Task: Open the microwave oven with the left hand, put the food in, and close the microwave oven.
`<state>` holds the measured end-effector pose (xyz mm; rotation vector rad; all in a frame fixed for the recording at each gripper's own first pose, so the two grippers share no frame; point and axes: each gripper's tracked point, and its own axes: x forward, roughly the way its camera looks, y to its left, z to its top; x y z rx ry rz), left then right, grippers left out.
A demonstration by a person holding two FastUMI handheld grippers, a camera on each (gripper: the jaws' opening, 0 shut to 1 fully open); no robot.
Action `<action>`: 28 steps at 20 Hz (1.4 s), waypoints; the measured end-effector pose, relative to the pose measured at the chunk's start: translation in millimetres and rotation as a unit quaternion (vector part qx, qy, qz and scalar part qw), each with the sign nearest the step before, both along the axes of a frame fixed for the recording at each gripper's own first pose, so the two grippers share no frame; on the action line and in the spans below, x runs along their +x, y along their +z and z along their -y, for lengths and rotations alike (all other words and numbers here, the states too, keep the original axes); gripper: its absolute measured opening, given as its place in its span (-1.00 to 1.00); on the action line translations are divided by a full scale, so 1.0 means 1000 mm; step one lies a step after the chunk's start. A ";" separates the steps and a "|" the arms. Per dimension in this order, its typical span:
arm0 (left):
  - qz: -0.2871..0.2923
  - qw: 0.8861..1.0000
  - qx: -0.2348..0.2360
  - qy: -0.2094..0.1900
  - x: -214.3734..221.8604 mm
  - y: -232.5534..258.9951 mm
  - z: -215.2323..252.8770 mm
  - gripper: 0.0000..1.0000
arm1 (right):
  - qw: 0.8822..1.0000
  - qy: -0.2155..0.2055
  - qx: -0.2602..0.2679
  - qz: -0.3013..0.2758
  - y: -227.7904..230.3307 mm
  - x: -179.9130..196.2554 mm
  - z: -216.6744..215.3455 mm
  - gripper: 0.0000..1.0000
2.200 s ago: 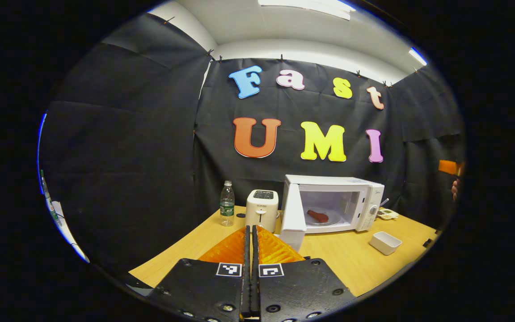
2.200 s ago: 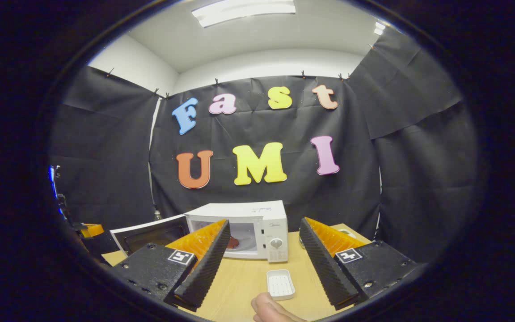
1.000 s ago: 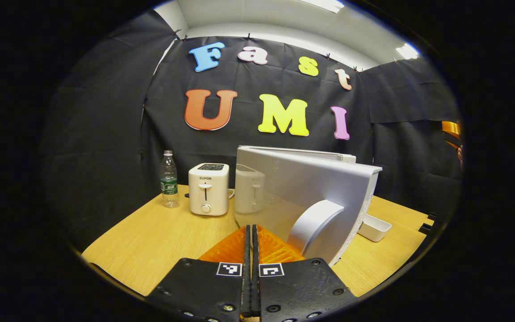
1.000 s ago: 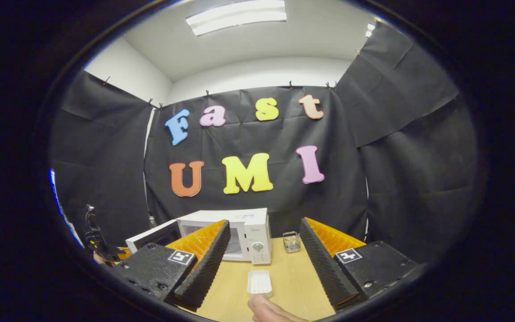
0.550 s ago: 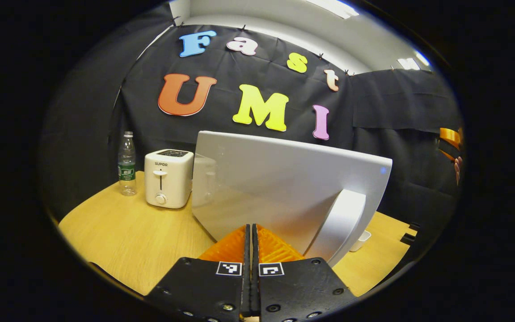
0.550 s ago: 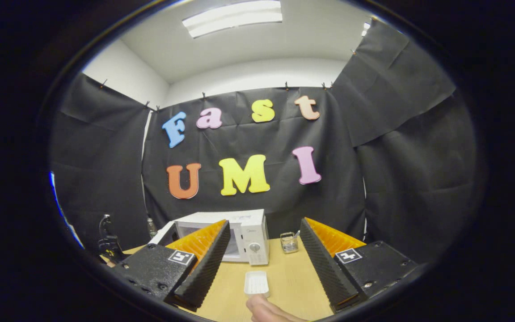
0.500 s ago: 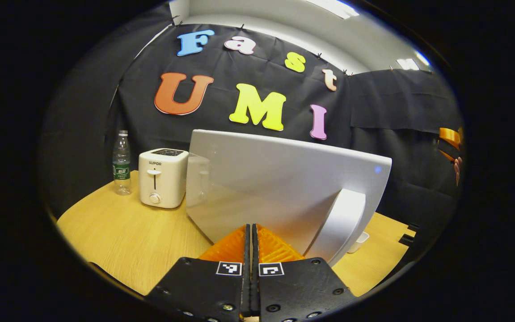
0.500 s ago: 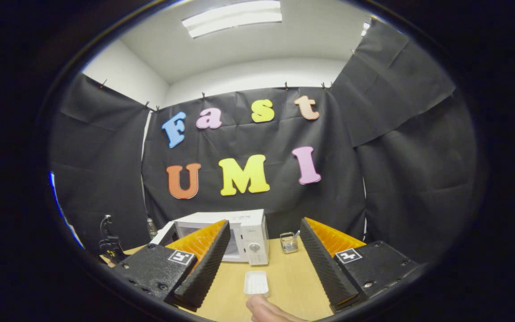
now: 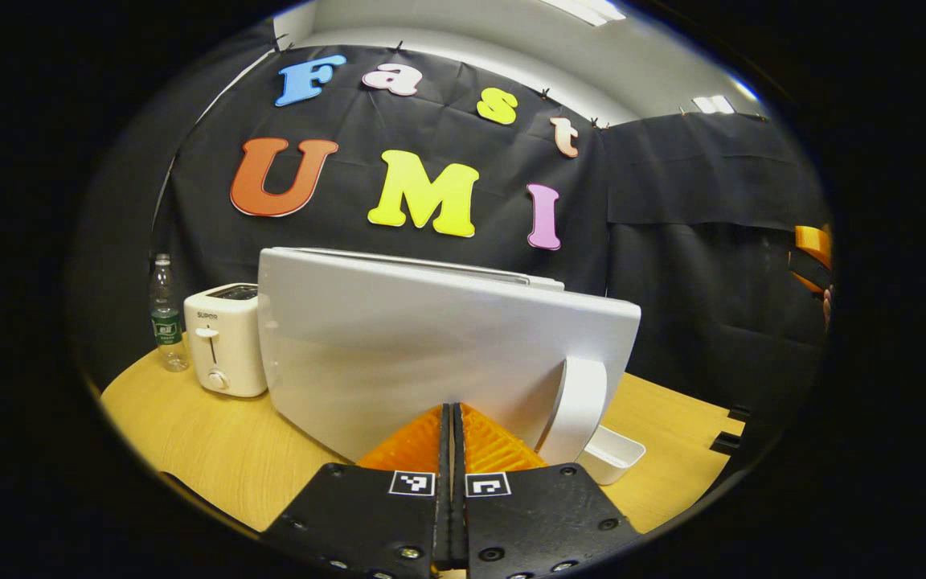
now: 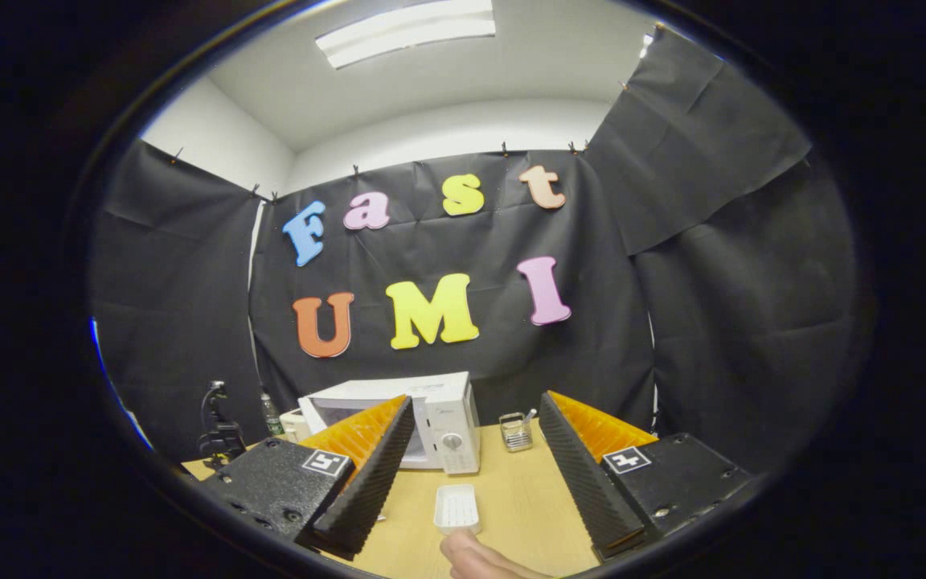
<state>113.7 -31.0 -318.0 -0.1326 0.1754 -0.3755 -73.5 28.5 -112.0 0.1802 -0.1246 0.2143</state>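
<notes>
The white microwave [image 10: 399, 418] stands at the back of the wooden table. Its door [image 9: 399, 346] stands broad and close in the left gripper view, swung nearly against the body, with the curved handle [image 9: 579, 410] at its right. My left gripper [image 9: 451, 412] is shut with nothing between its fingers, and its tips are at the door's lower face. The food is hidden behind the door. My right gripper [image 10: 475, 400] hangs open and empty, well back from the microwave, with a thumb [image 10: 471, 556] below it.
A white toaster [image 9: 222, 338] and a water bottle [image 9: 161, 314] stand left of the microwave. A small white tray [image 10: 456, 508] lies on the table in front, also seen as the tray [image 9: 609, 454] by the handle. A small glass container [image 10: 516, 432] sits right of the microwave.
The door has swung from wide open, with the food showing inside, to nearly against the body. My shut left gripper moved in with it. The right gripper stayed open and drew back slightly.
</notes>
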 end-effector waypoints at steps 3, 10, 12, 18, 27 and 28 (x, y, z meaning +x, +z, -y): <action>0.014 1.000 0.015 0.002 0.024 0.009 0.021 -1.00 | 1.000 -0.004 0.001 0.001 -0.001 0.007 0.009 0.76; 0.012 1.000 0.025 -0.006 0.081 0.014 0.077 -1.00 | 1.000 -0.008 0.014 0.000 -0.004 0.027 0.031 0.98; 0.005 0.999 0.034 0.004 0.096 0.011 0.081 -1.00 | 1.000 -0.004 0.016 0.002 -0.006 0.032 0.033 0.76; -0.016 0.998 0.039 0.039 0.146 -0.003 0.091 -1.00 | 1.000 0.006 0.005 0.007 -0.022 0.048 0.054 0.99; -0.029 0.995 0.046 0.080 0.165 -0.004 0.096 -1.00 | 1.000 -0.008 -0.027 0.015 -0.044 0.070 0.073 0.99; -0.028 0.995 0.047 0.079 0.165 -0.003 0.096 -1.00 | 1.000 -0.007 -0.028 0.012 -0.046 0.069 0.071 0.99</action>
